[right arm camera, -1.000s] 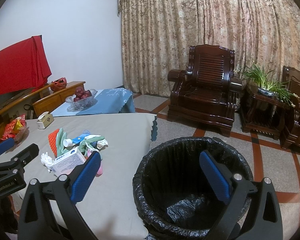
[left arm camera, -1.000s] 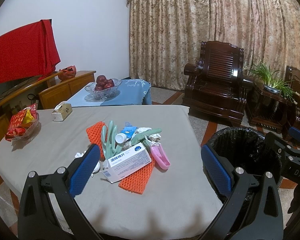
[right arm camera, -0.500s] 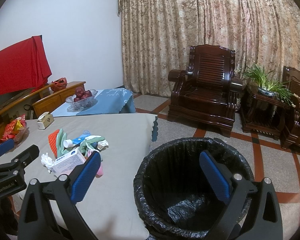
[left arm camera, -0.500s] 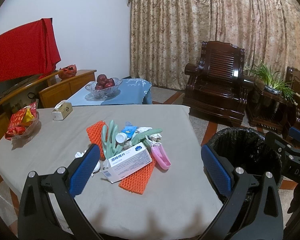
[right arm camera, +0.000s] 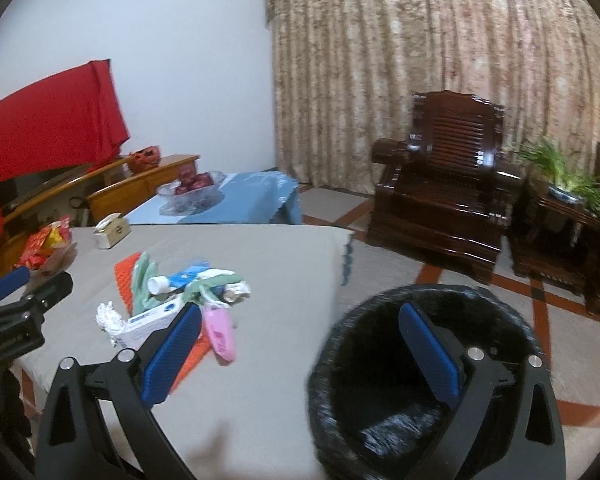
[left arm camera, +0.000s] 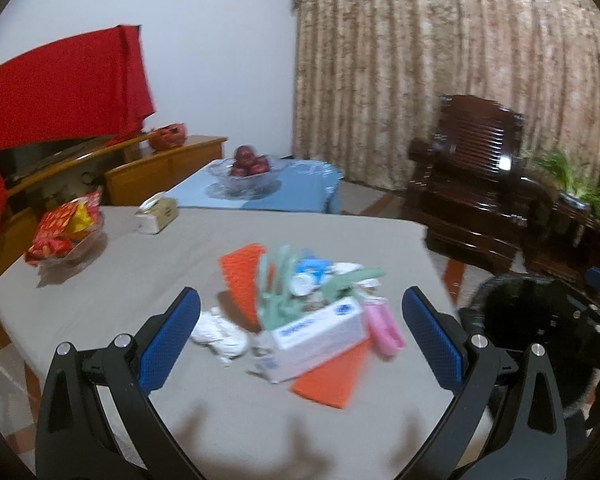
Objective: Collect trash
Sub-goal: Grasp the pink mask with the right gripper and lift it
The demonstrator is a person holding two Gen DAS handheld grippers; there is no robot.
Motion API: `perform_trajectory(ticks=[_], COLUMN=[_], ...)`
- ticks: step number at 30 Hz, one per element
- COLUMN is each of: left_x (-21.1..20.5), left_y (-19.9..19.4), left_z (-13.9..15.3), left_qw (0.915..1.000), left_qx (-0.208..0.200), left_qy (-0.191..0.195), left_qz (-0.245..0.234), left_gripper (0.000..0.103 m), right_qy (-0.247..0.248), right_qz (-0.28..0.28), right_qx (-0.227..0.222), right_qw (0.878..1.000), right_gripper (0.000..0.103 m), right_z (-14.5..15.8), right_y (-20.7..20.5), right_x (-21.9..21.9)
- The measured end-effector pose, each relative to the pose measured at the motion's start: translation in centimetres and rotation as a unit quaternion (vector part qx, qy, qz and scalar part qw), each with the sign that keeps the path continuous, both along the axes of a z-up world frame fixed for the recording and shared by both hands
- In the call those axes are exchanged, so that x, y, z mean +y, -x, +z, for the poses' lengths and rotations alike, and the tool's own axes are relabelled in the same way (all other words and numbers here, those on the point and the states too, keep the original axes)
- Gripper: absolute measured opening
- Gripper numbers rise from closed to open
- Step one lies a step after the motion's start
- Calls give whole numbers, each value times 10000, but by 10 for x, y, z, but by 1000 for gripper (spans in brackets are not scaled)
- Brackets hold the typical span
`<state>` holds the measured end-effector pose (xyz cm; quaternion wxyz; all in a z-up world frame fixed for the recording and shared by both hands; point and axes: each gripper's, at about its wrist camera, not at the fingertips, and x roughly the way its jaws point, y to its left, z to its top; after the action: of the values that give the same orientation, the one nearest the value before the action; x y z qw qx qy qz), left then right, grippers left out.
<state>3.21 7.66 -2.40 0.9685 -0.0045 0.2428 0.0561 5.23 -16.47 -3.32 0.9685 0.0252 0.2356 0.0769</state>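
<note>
A grey cloth-covered table [left arm camera: 148, 280] carries a heap of trash at its near side, seen between the spread blue-padded fingers of the left gripper [left arm camera: 300, 334], which hangs above the table edge with jaws wide apart and nothing between them. In the left wrist view, a white and blue cardboard medicine box [left arm camera: 318, 332] lies at the centre of the heap on an orange foam mesh sleeve [left arm camera: 332, 376], with a pink plastic case [left arm camera: 382, 326] touching it at 3 o'clock and a crumpled white tissue [left arm camera: 220, 334] just beside it at 9 o'clock. Pale green rubber gloves [left arm camera: 278, 292] and a small white bottle [left arm camera: 302, 283] sit behind the box at 12 o'clock. The right gripper [right arm camera: 300, 354] is likewise fully open and empty, its left pad over the heap's edge and its right pad over a round bin lined with a black plastic bag [right arm camera: 380, 436], which stands on the floor just beside the table's corner. Farther back on the table are a tissue box [left arm camera: 156, 214] and a glass dish of red snack packets [left arm camera: 66, 232]. Both views are somewhat blurred.
</note>
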Motion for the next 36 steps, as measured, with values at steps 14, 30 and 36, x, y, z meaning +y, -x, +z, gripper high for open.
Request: perform_trajectory(ticks=[14, 30, 36], left_x=[61, 52, 38], left_y=[-34, -58, -64], left_z=[-51, -85, -96], left_qw=[9990, 9984, 9973], left_qx=[279, 558, 699], left_qy=[20, 75, 51], left_qz=[357, -33, -221], left_gripper=[98, 98, 81], right_qy=[282, 411, 278], right_qz=[632, 1043, 1229], right_qx=[859, 1727, 1790], right_qw=[9939, 9786, 9758], right_gripper=[83, 38, 20], right_z=[-79, -143, -143], right_y=[-88, -134, -133], right_x=[74, 96, 94])
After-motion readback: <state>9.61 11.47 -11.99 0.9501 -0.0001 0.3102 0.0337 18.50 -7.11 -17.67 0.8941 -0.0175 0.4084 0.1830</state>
